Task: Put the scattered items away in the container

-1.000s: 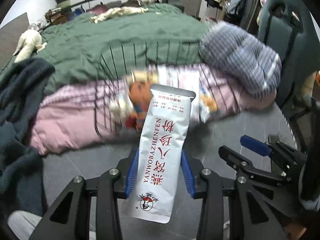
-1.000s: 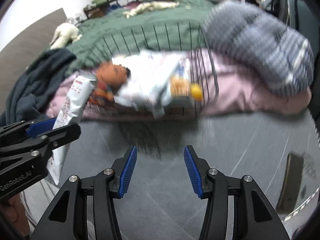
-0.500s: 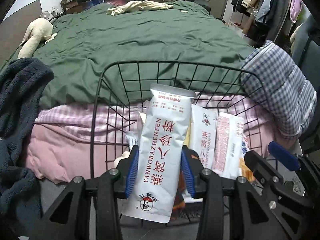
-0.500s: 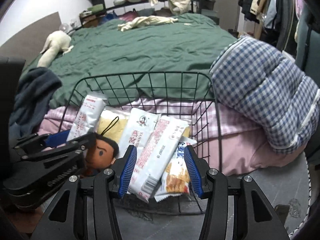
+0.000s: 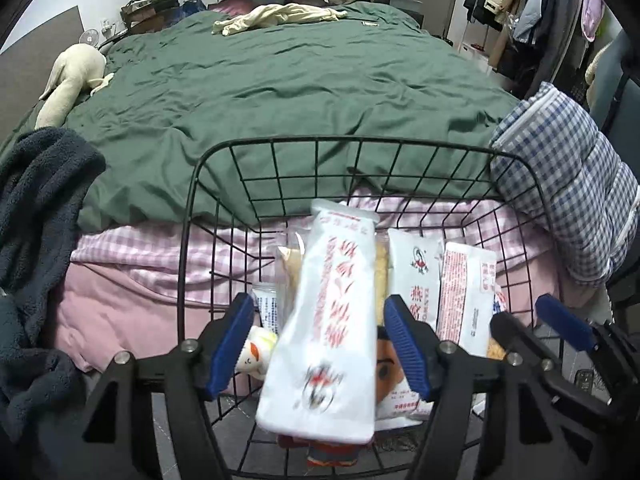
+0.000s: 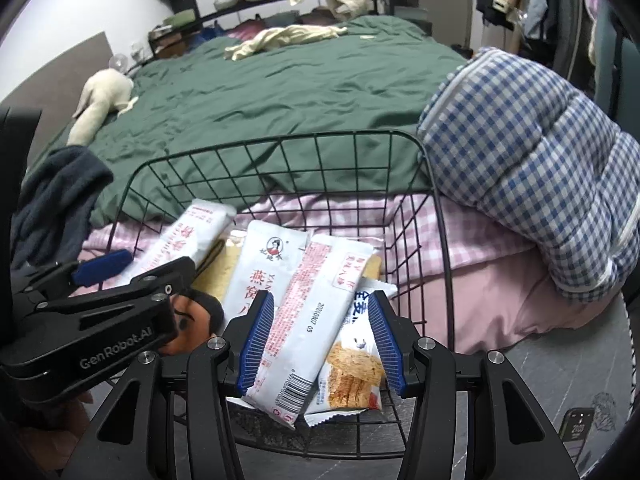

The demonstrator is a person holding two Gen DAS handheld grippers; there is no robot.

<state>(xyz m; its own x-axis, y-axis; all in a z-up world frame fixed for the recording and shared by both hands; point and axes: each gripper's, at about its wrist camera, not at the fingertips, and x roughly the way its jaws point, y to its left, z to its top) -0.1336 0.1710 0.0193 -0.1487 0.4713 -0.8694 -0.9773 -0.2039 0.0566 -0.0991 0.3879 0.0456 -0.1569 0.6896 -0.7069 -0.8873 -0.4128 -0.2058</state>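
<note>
A black wire basket [image 5: 360, 142] stands on the floor against the bed, with several white snack packets [image 5: 464, 288] and an orange-faced doll [image 6: 192, 320] inside. My left gripper [image 5: 320, 320] hovers over its near side, jaws opening. The white packet with red lettering [image 5: 328, 320] is between them, blurred and clear of both blue pads [image 5: 232, 340]. In the right wrist view that packet [image 6: 200, 224] tilts into the basket [image 6: 280, 140] past the left gripper [image 6: 140, 268]. My right gripper [image 6: 320, 304] hangs open above the basket's near edge, gripping nothing; it also shows as the right gripper [image 5: 532, 320] in the left wrist view.
A green duvet [image 5: 300, 80] covers the bed behind the basket, with pink checked bedding [image 5: 128, 248] below it. A blue checked quilt [image 6: 540, 184] bulges on the right, a dark fleece [image 5: 40, 184] on the left. A phone [image 6: 576, 428] lies on the grey floor.
Both grippers moved in over the basket. The left jaws have spread apart and the red-lettered packet, gripped before, has slipped loose and dropped lower. The right jaws keep the same gap.
</note>
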